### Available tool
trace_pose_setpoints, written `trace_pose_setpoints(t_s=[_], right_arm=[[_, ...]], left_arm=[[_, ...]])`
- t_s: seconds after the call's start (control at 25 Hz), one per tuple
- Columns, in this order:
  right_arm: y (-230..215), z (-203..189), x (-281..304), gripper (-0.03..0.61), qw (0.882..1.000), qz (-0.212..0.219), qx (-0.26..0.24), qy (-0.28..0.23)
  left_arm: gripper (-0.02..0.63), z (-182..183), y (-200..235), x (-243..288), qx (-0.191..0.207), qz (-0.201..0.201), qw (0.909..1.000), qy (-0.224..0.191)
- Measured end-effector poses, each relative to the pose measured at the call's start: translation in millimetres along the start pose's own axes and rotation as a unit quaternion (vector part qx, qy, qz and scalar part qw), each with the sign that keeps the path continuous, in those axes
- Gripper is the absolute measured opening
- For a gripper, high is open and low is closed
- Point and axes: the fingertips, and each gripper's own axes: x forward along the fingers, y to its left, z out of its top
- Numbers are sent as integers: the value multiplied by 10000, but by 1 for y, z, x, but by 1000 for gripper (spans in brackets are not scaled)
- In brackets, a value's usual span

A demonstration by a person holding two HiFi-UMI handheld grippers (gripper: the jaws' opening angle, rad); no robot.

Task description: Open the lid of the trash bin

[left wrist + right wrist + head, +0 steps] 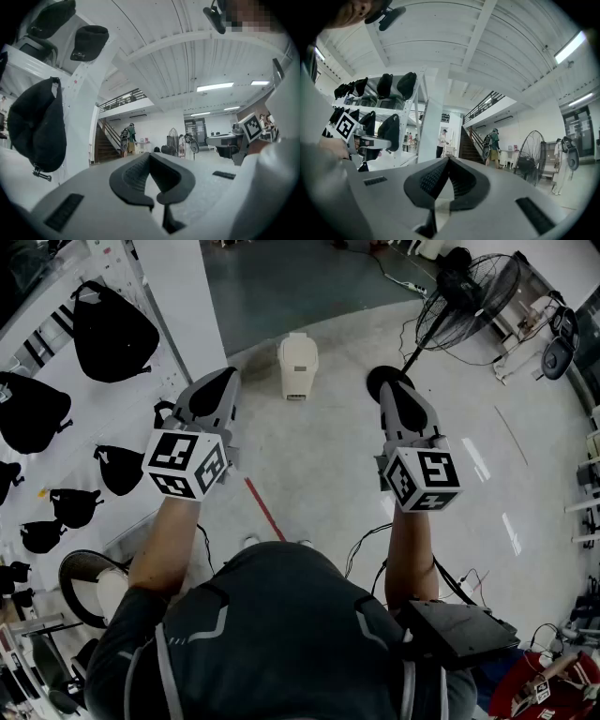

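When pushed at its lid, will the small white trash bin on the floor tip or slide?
The trash bin looks like light plastic, so it probably shifts easily. It looks taller than wide and stands free on smooth floor, so it may slide or tip.

A pale floor with a red line lies between a white rack of black bags and a black pedestal fan, under a ribbed white ceiling with strip lights.

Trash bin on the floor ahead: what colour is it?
The trash bin is off-white all over; the head view shows it best.
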Motion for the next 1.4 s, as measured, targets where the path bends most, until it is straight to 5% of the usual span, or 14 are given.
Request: trace_pose_setpoints(t_s=[0.56, 1.04, 1.4], right_arm=[[-22, 8, -3, 26, 9995, 59, 197, -220], [-67, -8, -14, 26, 9995, 195, 118, -235], [-97, -34, 26, 26, 9995, 167, 210, -140]], left_arm=[[8, 6, -9, 18, 52, 257, 9996, -105], [8, -5, -56, 56, -150, 78, 9999, -30], [8, -35, -39, 100, -306, 97, 9993, 200]])
